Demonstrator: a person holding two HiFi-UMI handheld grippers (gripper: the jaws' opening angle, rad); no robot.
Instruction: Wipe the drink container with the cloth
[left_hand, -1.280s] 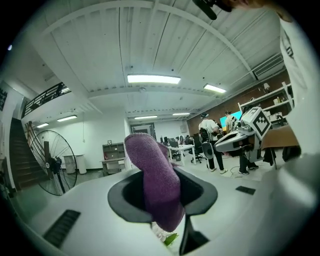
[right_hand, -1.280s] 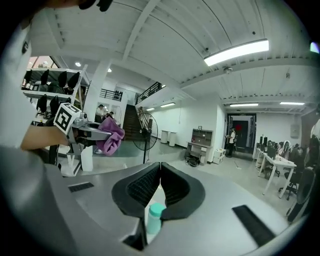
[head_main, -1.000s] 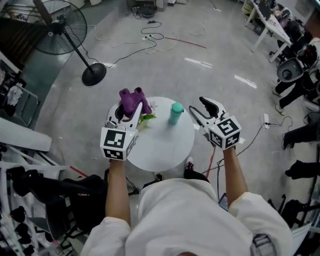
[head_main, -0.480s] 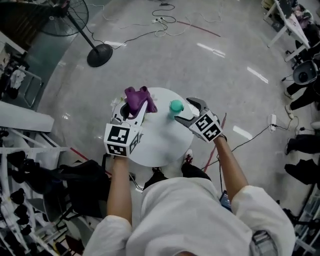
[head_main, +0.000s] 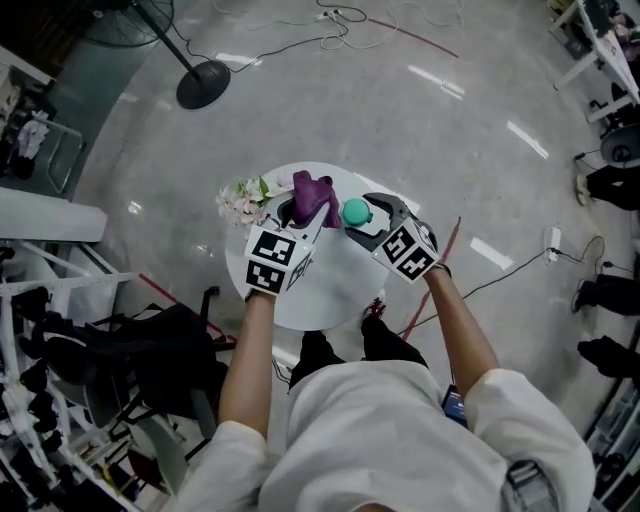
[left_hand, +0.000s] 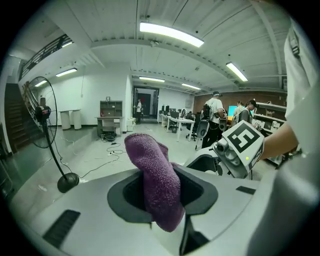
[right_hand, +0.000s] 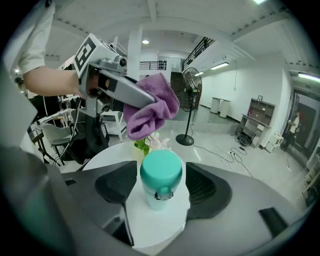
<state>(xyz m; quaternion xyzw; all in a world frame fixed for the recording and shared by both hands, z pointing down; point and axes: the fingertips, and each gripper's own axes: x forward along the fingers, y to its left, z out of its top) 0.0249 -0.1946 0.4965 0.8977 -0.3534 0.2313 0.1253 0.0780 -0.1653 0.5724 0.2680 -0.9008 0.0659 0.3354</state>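
Note:
A pale drink container with a teal lid (head_main: 355, 212) (right_hand: 161, 182) stands upright on the round white table (head_main: 320, 295). My right gripper (head_main: 357, 214) (right_hand: 161, 192) is open and straddles it, one jaw on each side with a small gap to the pads (right_hand: 117, 187). Its jaws have just been closing with the container between them. My left gripper (head_main: 303, 210) (left_hand: 162, 202) is shut on a purple cloth (head_main: 314, 195) (left_hand: 157, 190), which sticks up out of the jaws. In the right gripper view the cloth (right_hand: 150, 107) hangs just beyond and above the lid, apart from it.
Artificial flowers (head_main: 240, 198) (right_hand: 149, 142) lie at the table's far left side, behind the container. A standing fan (head_main: 200, 85) and loose cables are on the floor beyond. A dark chair (head_main: 165, 350) sits by the table's left. Desks and people fill the background.
Both grippers have come down to the table. The right one went from beside the container to straddling it. The left one brought the cloth rightward, close to the lid.

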